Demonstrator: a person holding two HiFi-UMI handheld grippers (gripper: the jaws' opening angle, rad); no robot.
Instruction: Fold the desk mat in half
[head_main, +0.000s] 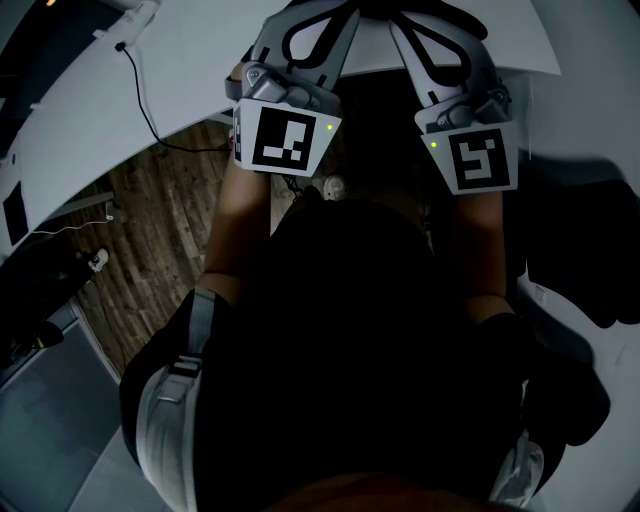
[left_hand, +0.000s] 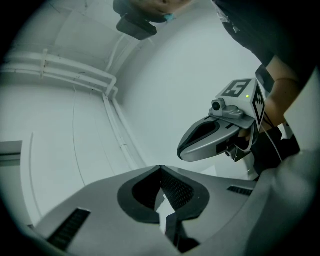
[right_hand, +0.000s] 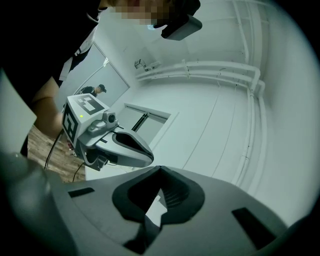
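Holds the grey plastic left gripper (left_hand: 160, 170) and matching right gripper (right_hand: 160, 170) side by side by the white table (head_main: 200, 60), jaws pressed together on nothing, with a dark shape (head_main: 585, 250), maybe the desk mat, at the right.

Wood-plank floor (head_main: 165, 235), black cable (head_main: 141, 98) across white table (head_main: 200, 50), wall pipes (right_hand: 215, 67).

We're holding left gripper (left_hand: 161, 169) and right gripper (right_hand: 160, 169) out front, side by side and close together, pointing roughly level. Jaws pressed together on both, both empty.
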